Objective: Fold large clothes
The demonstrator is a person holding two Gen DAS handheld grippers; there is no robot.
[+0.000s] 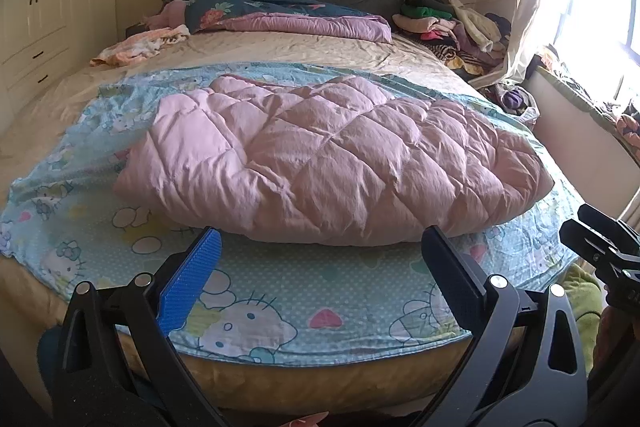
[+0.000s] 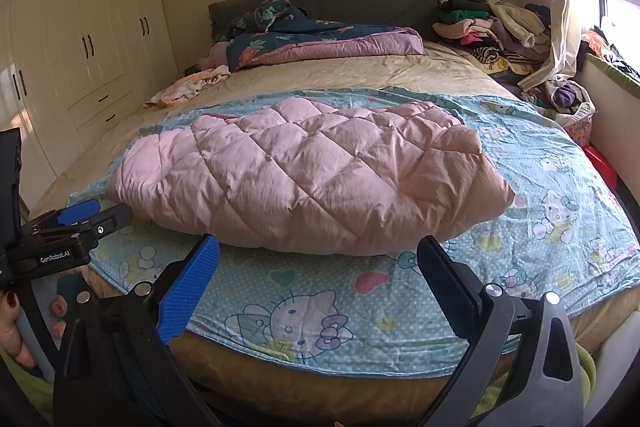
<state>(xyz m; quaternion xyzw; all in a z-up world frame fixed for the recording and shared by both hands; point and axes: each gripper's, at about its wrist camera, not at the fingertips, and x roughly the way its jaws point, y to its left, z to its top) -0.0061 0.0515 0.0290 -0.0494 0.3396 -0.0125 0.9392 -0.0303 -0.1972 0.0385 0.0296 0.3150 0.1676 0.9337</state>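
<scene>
A pink quilted garment lies folded in a thick bundle on a light-blue cartoon-print sheet spread over the near end of the bed. The right wrist view shows the same pink bundle on the sheet. My left gripper is open and empty, held just short of the bundle's near edge. My right gripper is also open and empty, at the same near edge. The left gripper's body shows at the left of the right wrist view, and the right gripper's body at the right of the left one.
A beige sheet covers the bed. At the head lie a dark floral and purple quilt and a small patterned cloth. A pile of clothes sits at the far right by the curtain. White wardrobes line the left wall.
</scene>
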